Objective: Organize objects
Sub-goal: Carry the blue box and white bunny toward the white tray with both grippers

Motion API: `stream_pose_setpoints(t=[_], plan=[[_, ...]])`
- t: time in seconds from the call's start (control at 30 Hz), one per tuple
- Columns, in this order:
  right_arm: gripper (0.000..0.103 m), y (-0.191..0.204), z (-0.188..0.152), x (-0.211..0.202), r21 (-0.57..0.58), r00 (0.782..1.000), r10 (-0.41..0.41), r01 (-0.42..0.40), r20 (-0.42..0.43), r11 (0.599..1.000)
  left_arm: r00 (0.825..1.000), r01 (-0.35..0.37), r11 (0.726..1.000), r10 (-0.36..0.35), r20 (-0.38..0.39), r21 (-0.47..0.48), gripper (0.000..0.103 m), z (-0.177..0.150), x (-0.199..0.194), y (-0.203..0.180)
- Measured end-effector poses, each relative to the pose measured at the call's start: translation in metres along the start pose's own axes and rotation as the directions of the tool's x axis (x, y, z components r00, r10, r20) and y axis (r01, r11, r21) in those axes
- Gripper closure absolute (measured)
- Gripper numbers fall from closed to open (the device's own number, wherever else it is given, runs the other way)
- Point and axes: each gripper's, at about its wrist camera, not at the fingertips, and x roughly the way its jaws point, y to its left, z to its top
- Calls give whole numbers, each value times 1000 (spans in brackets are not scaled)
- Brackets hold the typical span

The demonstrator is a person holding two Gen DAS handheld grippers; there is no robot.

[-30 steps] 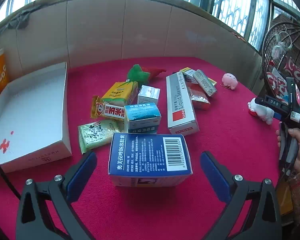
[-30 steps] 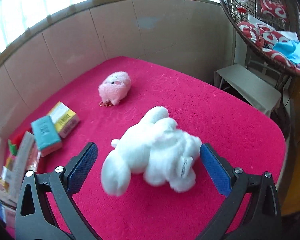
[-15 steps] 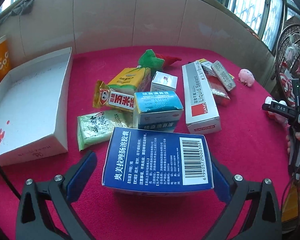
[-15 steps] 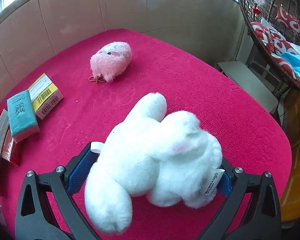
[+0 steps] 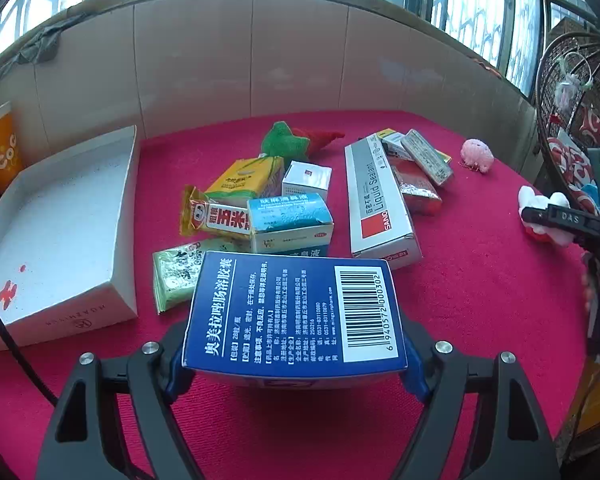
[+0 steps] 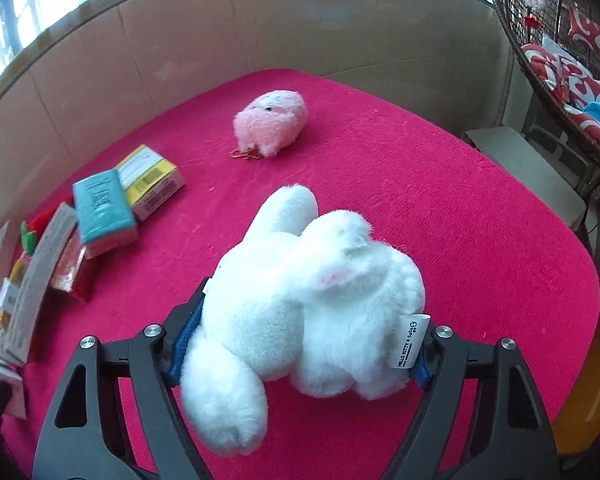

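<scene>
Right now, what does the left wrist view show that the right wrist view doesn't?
Only the left wrist view: the left tongs, jaws just closed onto the blue medicine box, and the white tray at far left.

Only the right wrist view: the right tongs, jaws just closed onto the white plush rabbit, seen close up.

Both: the red tablecloth, the pink plush toy and the Liquid Sealant box.

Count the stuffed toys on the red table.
3: a white plush between the right gripper's pads, a pink plush beyond it, a green-and-red plush behind the boxes. Others may be hidden.
</scene>
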Motion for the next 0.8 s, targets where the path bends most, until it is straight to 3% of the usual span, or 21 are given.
stream_pose_setpoints(t=[0.33,0.8], plan=[[23,36,-20,-36,-28,991,122,-121,45,992,999,2,1000,-1,43,-16,22,0,-10,1],[23,83,-23,-63,-111,970,231,-222,80,969,995,5,1000,-4,100,-8,22,0,-26,1]])
